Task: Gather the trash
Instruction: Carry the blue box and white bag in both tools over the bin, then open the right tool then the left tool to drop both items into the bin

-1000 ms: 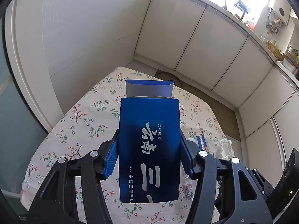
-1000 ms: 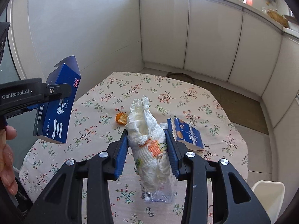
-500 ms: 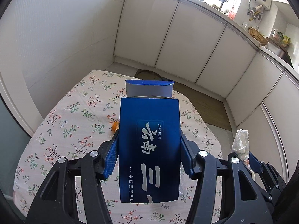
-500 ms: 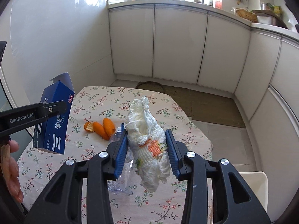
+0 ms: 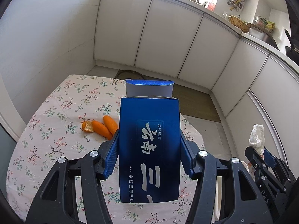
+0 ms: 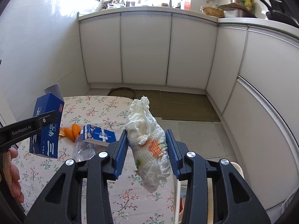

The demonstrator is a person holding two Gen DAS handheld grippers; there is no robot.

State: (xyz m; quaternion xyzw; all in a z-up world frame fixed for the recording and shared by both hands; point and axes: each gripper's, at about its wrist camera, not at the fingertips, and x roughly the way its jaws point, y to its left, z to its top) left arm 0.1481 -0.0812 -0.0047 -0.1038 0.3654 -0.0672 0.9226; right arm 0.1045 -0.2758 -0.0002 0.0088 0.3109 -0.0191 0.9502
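Left gripper (image 5: 149, 155): fingers clamped on upright blue carton (image 5: 149, 141), top flap open, held above worktop (image 5: 46, 112).
Right gripper (image 6: 147, 149): fingers closed on crumpled white wrapper (image 6: 147, 140), held in air past right worktop edge.
Change vs a second ago: both loads swung rightward, off worktop centre; orange peels (image 5: 101, 127) now exposed at left.
Left on worktop: peels, small blue box (image 6: 101, 133), clear plastic bottle (image 6: 82, 149).
Judgement: carry-to-bin phase; white bin rim (image 6: 237, 168) suspected low right, identity unclear. More trips needed.

Blue carton (image 5: 149, 149) between left tongs (image 5: 149, 153), above table (image 5: 56, 130)
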